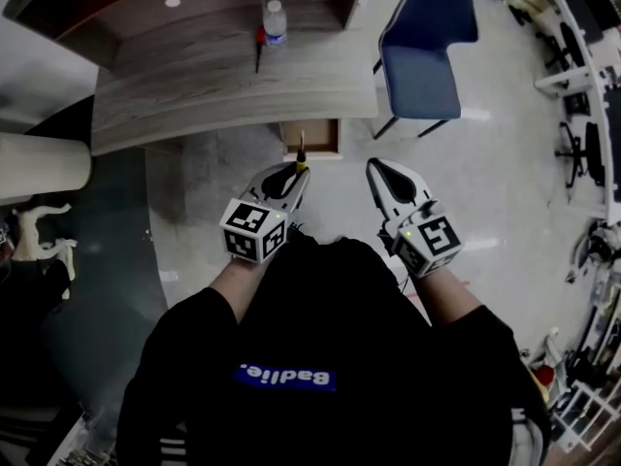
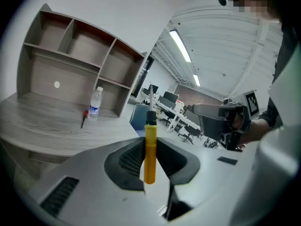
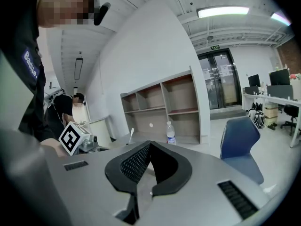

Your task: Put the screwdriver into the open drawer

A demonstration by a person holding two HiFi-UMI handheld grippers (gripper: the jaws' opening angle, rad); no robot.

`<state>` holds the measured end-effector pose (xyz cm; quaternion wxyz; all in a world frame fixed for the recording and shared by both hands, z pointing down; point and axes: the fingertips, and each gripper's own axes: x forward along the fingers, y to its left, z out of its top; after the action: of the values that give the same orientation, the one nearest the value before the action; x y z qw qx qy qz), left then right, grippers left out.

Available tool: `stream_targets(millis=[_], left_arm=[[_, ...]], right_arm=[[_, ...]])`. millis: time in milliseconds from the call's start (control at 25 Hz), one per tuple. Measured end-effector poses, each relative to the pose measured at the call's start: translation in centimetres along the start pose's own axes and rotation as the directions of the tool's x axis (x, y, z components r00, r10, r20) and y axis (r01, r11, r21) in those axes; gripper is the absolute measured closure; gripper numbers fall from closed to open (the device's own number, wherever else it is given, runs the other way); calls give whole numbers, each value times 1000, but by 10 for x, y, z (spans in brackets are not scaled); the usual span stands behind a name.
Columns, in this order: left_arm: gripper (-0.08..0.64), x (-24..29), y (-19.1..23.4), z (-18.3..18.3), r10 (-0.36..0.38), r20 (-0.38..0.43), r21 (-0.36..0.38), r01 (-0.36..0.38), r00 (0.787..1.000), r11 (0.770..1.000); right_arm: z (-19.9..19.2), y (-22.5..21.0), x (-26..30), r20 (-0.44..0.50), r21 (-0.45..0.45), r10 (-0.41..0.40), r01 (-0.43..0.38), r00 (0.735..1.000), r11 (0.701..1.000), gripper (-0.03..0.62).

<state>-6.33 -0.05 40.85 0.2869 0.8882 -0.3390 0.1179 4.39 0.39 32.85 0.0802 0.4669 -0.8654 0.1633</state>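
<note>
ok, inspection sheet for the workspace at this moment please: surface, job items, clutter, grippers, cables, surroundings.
Surface: wood-grain desk, mostly bare, with a shelf unit at its back.
Job's things: yellow-handled screwdriver is in the left gripper, not yet in the drawer. The open drawer sits under the desk's front edge; its contents are too small to tell.
Clutter: water bottle stands upright on the desk, and a red-handled tool lies beside it.
Grippers: left gripper is shut on the screwdriver's handle; right gripper is shut and empty.
Cables: nothing seen.
Surroundings: blue chair to the right of the desk in the head view; office desks and chairs farther off.
</note>
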Motion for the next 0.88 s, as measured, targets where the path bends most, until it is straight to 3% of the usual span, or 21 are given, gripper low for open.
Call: stream_targets(millis=[400, 680, 880], left_arm=[[486, 49, 35, -31, 31, -86, -23, -33, 996, 999], [486, 100, 64, -63, 87, -175, -90, -104, 981, 991], [486, 125, 86, -81, 100, -197, -128, -126, 975, 984]], right_arm=[[-13, -33, 23, -30, 37, 10, -9, 1000, 999, 563], [-20, -78, 44, -79, 69, 64, -58, 995, 996, 563], [-37, -97, 69, -107, 90, 88, -78, 990, 993, 563]])
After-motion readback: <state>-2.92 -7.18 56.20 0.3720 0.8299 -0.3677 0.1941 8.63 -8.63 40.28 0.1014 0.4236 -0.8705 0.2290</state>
